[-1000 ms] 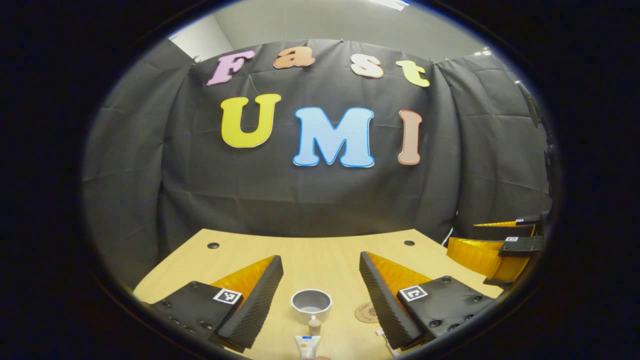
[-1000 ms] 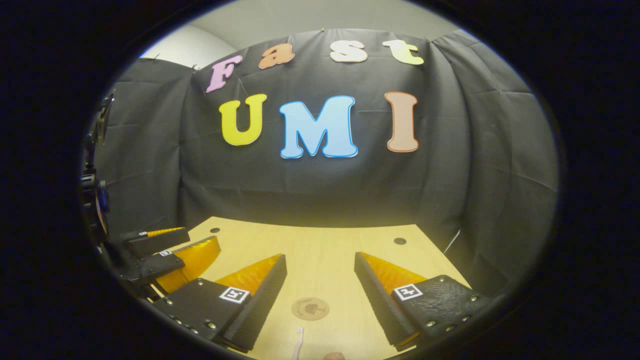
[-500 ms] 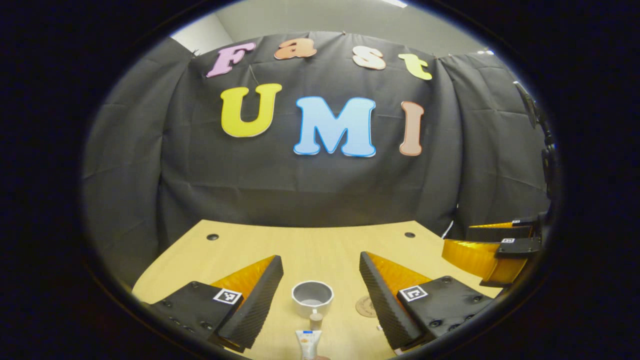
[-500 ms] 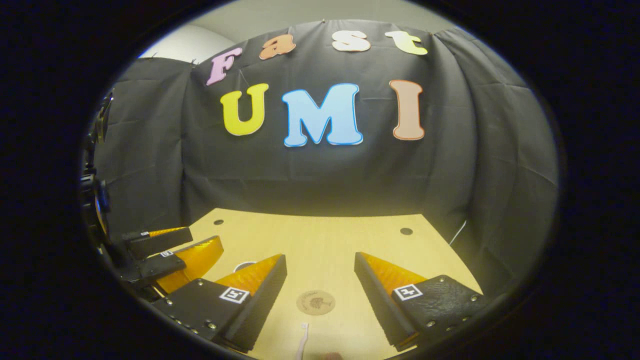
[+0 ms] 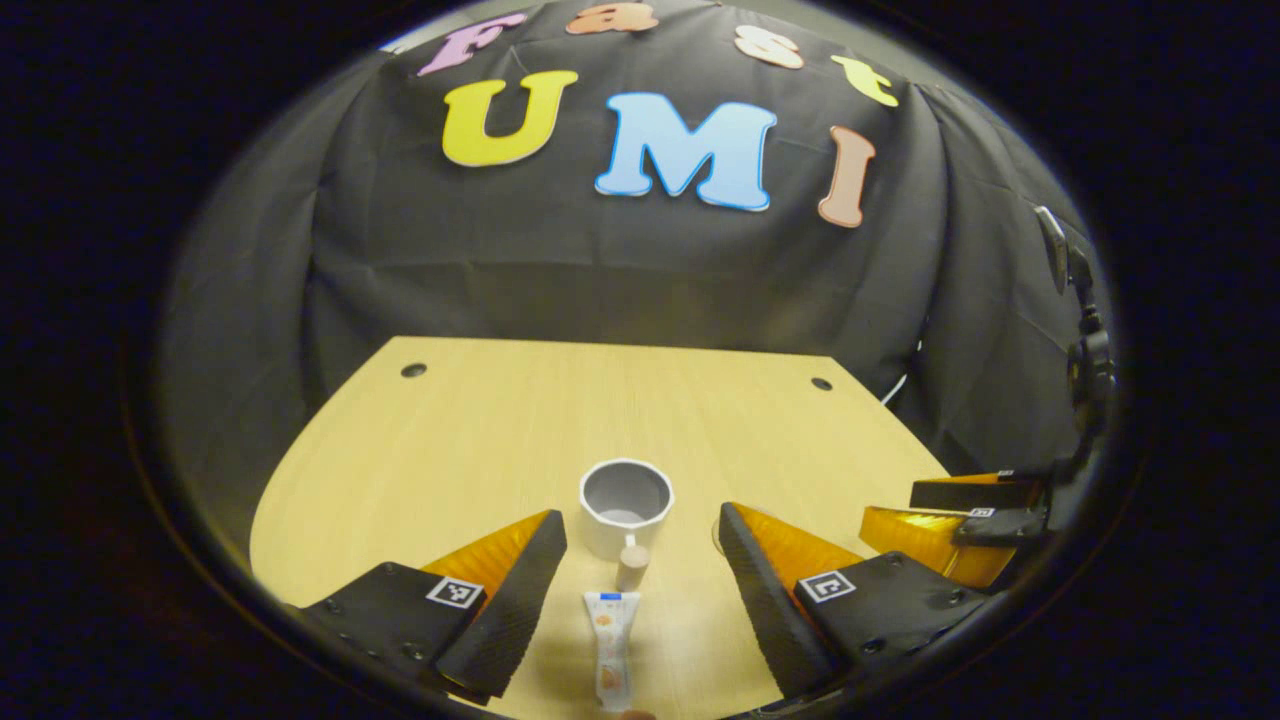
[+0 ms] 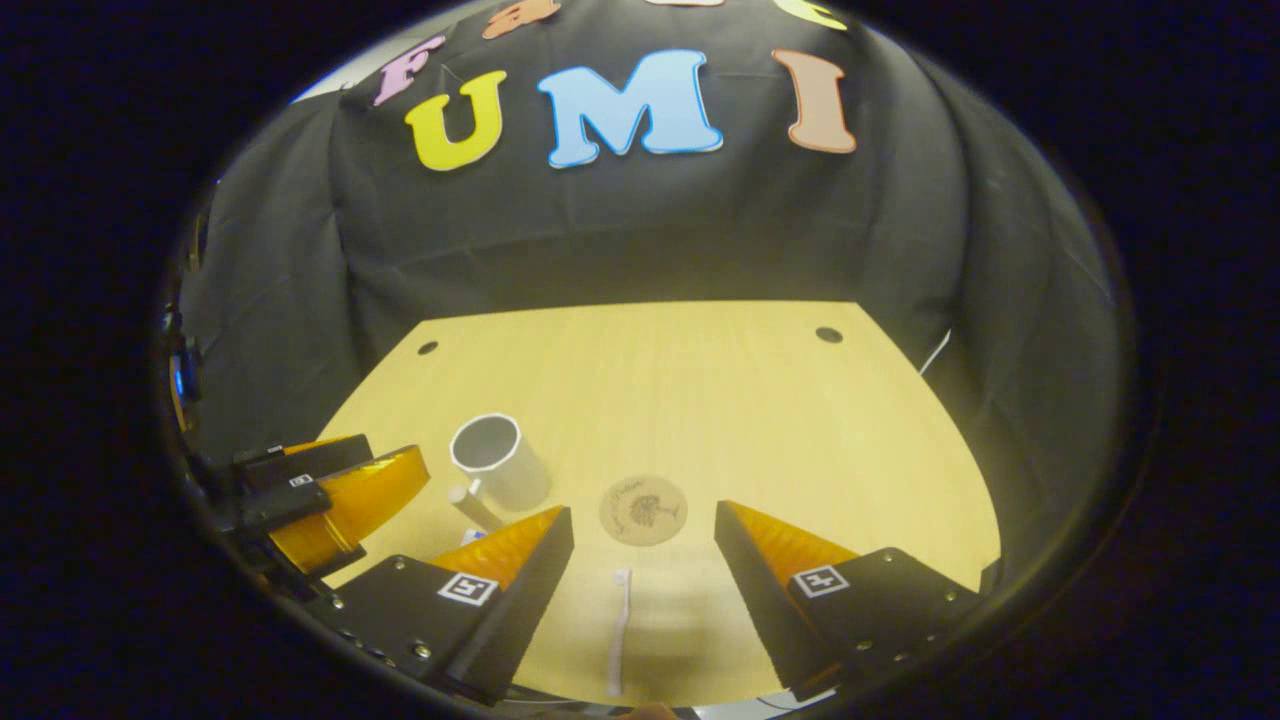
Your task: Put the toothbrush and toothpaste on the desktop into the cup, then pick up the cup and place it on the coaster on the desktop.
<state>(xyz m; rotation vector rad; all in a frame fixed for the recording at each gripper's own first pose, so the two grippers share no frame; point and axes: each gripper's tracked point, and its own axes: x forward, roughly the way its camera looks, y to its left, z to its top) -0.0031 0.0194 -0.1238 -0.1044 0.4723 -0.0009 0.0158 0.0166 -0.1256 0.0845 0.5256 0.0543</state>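
A white cup (image 5: 625, 503) stands upright on the wooden desk (image 5: 480, 440). Just in front of it lies a toothpaste tube (image 5: 612, 640), cap toward the cup. My left gripper (image 5: 640, 550) hangs open above the tube, a finger on each side of it. In the right gripper view the cup (image 6: 492, 458) is at the left, the round brown coaster (image 6: 643, 509) sits to its right, and a white toothbrush (image 6: 619, 630) lies lengthwise in front of the coaster. My right gripper (image 6: 640, 535) is open above the toothbrush. Neither gripper holds anything.
Small round holes (image 5: 413, 370) (image 5: 821, 384) mark the desk's far corners. Black cloth walls close the booth behind and at the sides. The right gripper (image 5: 965, 520) shows at the right of the left gripper view; the left gripper (image 6: 320, 490) shows at the left of the right gripper view.
Both cameras have tilted down and risen, so more of the desk shows. The cup, toothpaste, coaster and toothbrush now lie in fuller view. Both grippers stay open.
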